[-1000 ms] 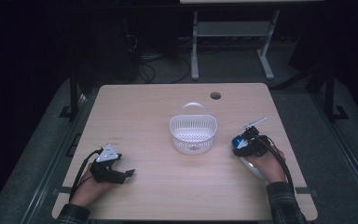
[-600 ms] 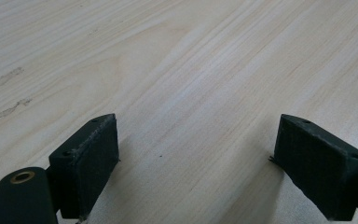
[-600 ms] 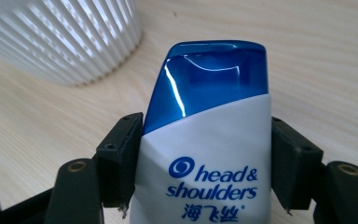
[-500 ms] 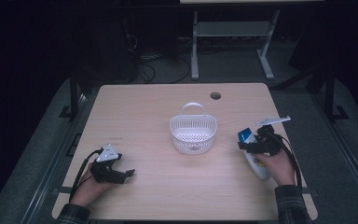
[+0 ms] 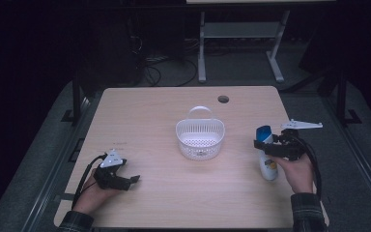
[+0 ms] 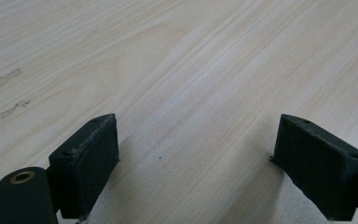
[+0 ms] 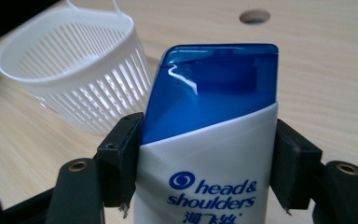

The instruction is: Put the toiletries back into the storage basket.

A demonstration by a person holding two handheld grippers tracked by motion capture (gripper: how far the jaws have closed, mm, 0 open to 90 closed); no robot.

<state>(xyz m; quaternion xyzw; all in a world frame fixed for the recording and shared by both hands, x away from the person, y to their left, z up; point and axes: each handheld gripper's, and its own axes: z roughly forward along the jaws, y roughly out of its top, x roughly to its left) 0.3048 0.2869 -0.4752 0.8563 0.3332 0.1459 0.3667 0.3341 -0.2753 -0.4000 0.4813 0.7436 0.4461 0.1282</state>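
While the left gripper (image 5: 134, 180) rests idle at about eight o'clock on the desk (image 5: 164, 111), its fingers (image 6: 86, 161) spread wide over bare wood with nothing between them, the right gripper (image 5: 259, 143) does the work at about four o'clock. Its fingers (image 7: 121, 154) are partly open and clamped on either side of a white Head & Shoulders shampoo bottle (image 5: 266, 154) with a blue cap, just below that cap. The bottle stands near the desk's right edge, tipped slightly; whether its base touches the wood I cannot tell. A white slotted plastic basket (image 5: 200, 139) sits empty at the centre, well apart to the bottle's left. By my reckoning the pickup is done; carrying the bottle over and lowering it into the basket remains.
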